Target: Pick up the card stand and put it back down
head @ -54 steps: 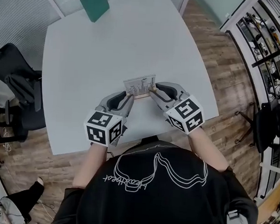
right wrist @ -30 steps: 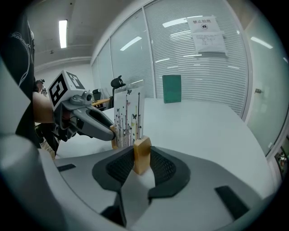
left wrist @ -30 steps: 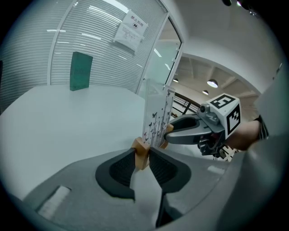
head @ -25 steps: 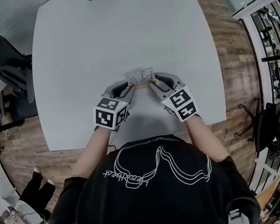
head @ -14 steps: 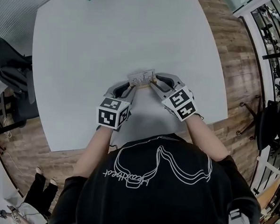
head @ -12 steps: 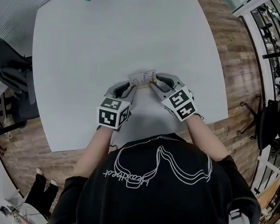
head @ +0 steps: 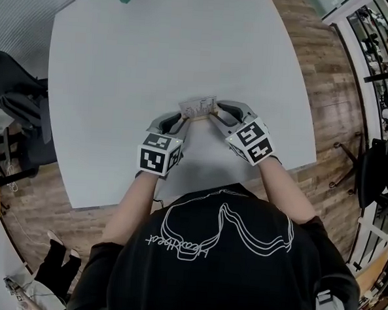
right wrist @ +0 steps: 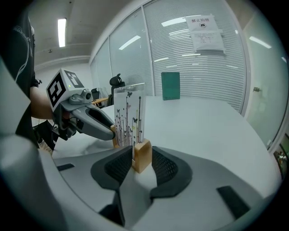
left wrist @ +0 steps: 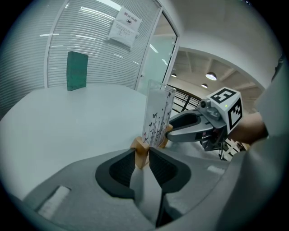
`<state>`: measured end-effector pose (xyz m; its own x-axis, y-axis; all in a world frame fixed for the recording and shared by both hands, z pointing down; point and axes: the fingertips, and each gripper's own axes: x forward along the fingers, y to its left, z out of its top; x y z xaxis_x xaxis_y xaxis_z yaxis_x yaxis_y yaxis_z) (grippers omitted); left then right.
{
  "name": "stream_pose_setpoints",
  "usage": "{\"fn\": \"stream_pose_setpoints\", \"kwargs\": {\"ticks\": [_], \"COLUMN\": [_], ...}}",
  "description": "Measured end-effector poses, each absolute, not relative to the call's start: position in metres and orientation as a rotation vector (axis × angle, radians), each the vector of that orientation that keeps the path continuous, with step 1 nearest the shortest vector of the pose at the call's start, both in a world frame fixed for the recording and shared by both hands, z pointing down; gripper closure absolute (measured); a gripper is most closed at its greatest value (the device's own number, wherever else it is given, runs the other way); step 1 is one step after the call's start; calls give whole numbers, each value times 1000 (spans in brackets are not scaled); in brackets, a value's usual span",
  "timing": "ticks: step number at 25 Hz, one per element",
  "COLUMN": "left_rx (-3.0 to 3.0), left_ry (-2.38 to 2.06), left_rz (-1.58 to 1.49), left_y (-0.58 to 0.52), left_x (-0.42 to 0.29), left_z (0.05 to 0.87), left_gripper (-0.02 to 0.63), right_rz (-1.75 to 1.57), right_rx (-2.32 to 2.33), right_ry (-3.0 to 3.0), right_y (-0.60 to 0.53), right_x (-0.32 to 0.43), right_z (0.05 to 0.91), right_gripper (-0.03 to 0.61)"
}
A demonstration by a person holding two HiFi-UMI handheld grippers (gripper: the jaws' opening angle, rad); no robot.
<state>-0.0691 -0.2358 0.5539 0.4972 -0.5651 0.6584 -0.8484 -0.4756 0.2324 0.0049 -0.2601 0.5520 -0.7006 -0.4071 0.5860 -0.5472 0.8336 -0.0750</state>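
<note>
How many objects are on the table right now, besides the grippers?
2. The card stand is near the person's edge of the table; a green board stands upright at the far edge. The nearest strip is hidden.

Head view: mine sits high above pale grey desk (head: 154, 50), faces steeply down, far enough back to take in whole top.
Left gripper view: low at desk level, close on one end of clear card stand with wooden base (left wrist: 153, 122), faces forward and inward.
Right gripper view: same height, equally close, opposite end.
All three share stand. All also catch dark green upright board (right wrist: 170, 85) at far edge.
</note>
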Motion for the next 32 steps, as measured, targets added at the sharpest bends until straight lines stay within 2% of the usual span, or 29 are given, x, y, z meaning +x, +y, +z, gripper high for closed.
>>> {"fn": "stream_pose_setpoints", "kwargs": {"ticks": [5,13,18,22,24,27,32], "left_rx": [2204,2232,2307,2384,2424,2483,2592], "left_ry": [-1168,-1182,-1165,-1113,-1092,-1065,-1035], "left_rz": [644,487,378,274,209,120,-11], "left_y": [-233,-212,-185,-160,-145,-126,-92], "left_x": [-75,-81,-73,-67,-66,-64,-56], "left_z": [543,499,452,412,392,364,328], "left_gripper": [509,505,506,506,508,519,583], "right_rz": [336,334,368,401,389,307,247], "right_rx": [734,889,932,911,907,911,804], "right_ry": [-2449,-2520,-2639,-2754,-2804,-2870,-2952], "right_y": [-257,-244,-212,-180,-163,-143,-103], "right_x": [11,32,31,22,19,18,8], "right_z": [542,487,437,398,378,351,327], "right_gripper": [379,377,424,436,469,569,569]}}
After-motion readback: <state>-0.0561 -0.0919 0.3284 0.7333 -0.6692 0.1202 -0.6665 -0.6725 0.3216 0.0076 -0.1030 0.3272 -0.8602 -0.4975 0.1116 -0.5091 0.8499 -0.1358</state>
